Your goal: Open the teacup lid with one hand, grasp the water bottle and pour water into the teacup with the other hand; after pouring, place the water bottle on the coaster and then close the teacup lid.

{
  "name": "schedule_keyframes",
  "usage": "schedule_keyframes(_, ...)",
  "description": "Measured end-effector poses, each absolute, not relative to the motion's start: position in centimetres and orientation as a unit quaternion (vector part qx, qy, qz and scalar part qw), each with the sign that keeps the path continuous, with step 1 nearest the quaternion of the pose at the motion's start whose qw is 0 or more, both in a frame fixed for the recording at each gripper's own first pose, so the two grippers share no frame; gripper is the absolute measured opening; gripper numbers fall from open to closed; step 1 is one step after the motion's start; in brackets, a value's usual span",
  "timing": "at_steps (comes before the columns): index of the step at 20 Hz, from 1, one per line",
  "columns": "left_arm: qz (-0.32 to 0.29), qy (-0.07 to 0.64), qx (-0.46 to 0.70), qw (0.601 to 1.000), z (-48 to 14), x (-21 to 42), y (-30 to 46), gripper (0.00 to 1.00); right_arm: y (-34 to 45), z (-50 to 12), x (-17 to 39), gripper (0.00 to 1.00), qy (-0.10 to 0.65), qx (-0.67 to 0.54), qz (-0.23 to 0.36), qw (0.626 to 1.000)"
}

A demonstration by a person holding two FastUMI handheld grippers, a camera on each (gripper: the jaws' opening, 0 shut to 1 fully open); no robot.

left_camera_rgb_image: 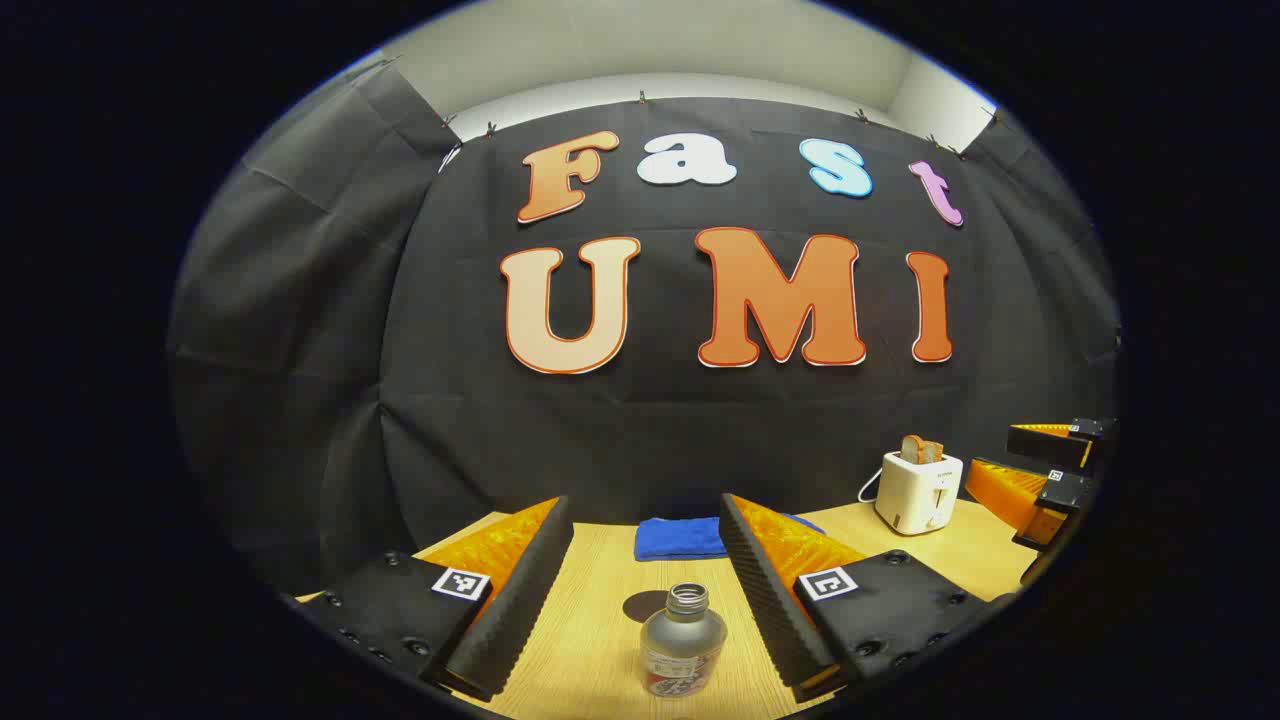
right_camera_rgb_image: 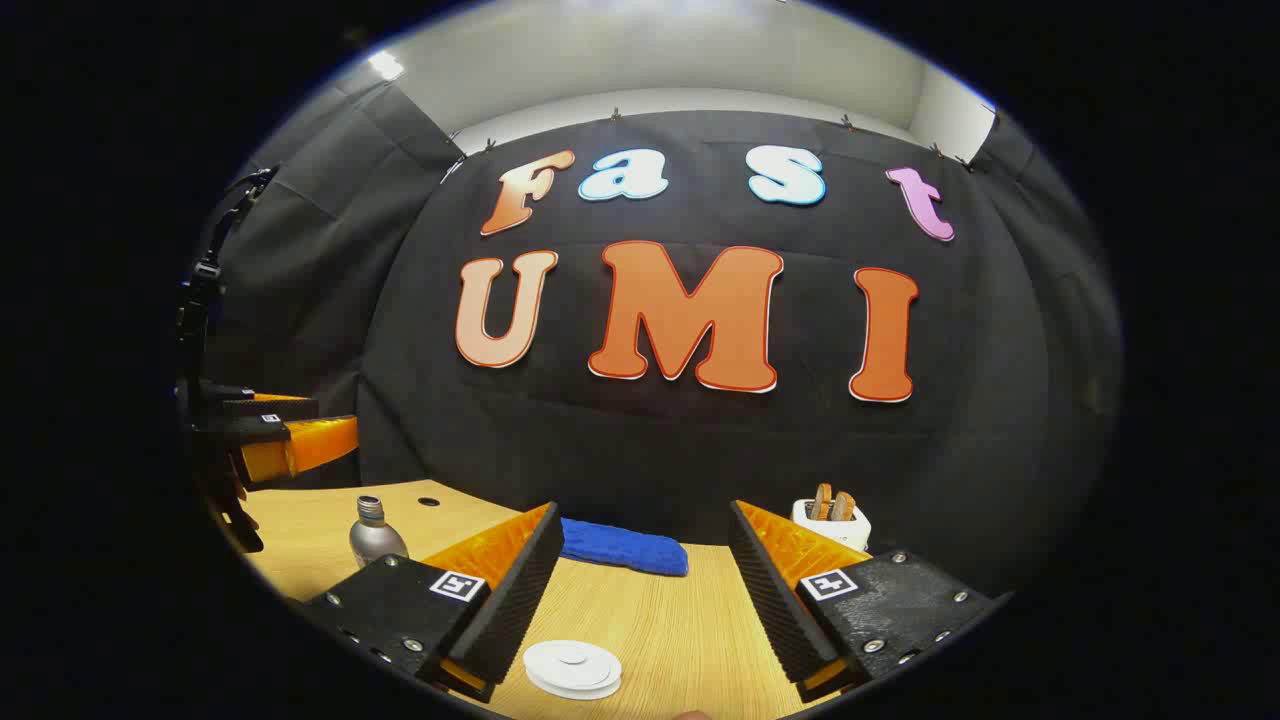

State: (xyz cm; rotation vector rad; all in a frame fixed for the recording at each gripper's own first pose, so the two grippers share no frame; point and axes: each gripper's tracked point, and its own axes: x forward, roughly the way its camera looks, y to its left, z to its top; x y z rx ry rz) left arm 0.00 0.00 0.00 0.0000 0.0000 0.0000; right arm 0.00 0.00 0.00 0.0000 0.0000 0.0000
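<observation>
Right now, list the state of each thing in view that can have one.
water bottle: upright, uncapped, not gripped
left gripper: open, fingers either side of the bottle
right gripper: open, holding nothing
white disc: flat on the table
toaster: bread in its slot
blue cloth: folded

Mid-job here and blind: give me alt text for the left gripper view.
The left tool is open, and a silver water bottle with no cap stands upright on the wooden table between its fingers, which do not touch it. Behind lie a folded blue cloth and, to the right, a white toaster holding bread.
</observation>
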Motion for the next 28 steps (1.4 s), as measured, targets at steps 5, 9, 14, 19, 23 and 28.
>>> schedule_keyframes(5,-0.002,0.005,0.000,1.000,-0.4,-0.1,0.0,0.99,-0.3,-0.3,-0.1,0.98,0.003,0.000,0.000,1.000)
schedule_keyframes(9,-0.001,0.012,0.003,1.000,-0.7,0.1,-0.1,0.99,-0.5,-0.9,0.0,0.99,0.013,0.000,0.001,1.000)
schedule_keyframes(14,0.003,0.013,0.003,1.000,-1.0,0.1,0.0,0.96,-0.5,-1.0,-0.1,0.99,0.012,0.007,0.008,1.000)
schedule_keyframes(19,0.005,0.018,0.010,1.000,-1.6,0.0,0.1,0.99,0.4,-3.8,0.0,0.99,0.042,0.008,0.024,0.999)
schedule_keyframes(23,0.005,0.021,0.018,1.000,-2.2,-0.3,0.3,0.96,2.2,-8.0,0.3,0.97,0.082,0.007,0.052,0.995)
schedule_keyframes(28,0.006,0.030,0.017,0.999,-3.6,-1.1,1.0,0.96,4.3,-14.2,0.5,0.88,0.163,0.018,0.085,0.983)
